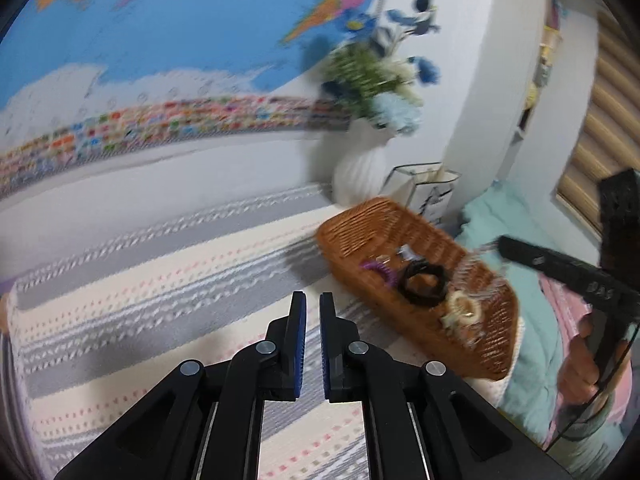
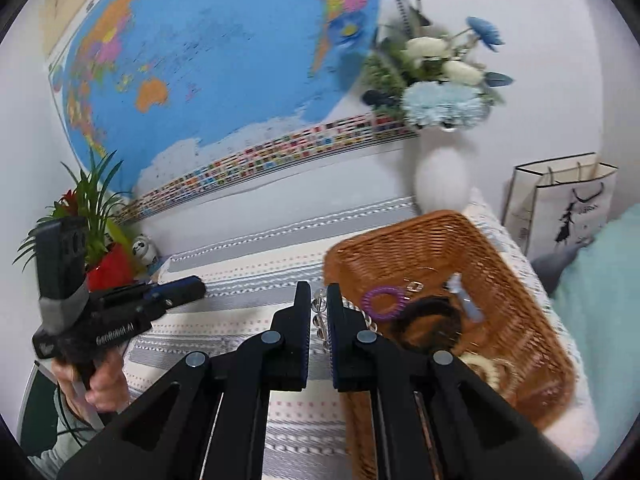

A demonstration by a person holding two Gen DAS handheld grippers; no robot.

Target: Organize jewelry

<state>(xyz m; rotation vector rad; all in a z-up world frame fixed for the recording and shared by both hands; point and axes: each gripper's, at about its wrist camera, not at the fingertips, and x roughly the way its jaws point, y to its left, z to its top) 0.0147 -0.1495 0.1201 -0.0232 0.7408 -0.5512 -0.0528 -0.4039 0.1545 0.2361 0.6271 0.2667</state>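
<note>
right gripper [image 2: 319, 312] angled down beside the basket [image 2: 520, 280], pinching a clear bead bracelet [image 2: 319, 306]; left gripper [image 1: 313, 308] closed, empty.

Home room, wall world map [image 2: 224, 52], flower vase [image 2: 440, 176], knitted tablecloth [image 2: 248, 264]

left gripper [image 1: 313, 300] pinched together over striped knit tablecloth [image 1: 140, 280], orange wicker basket [image 1: 360, 220] of hair ties, right gripper [image 1: 505, 245] blurry beside it

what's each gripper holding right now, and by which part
The right gripper is shut on a clear bead bracelet, pinching a short stretch of the strand; the rest hangs toward the wicker basket. The left gripper is shut and holds nothing.
</note>
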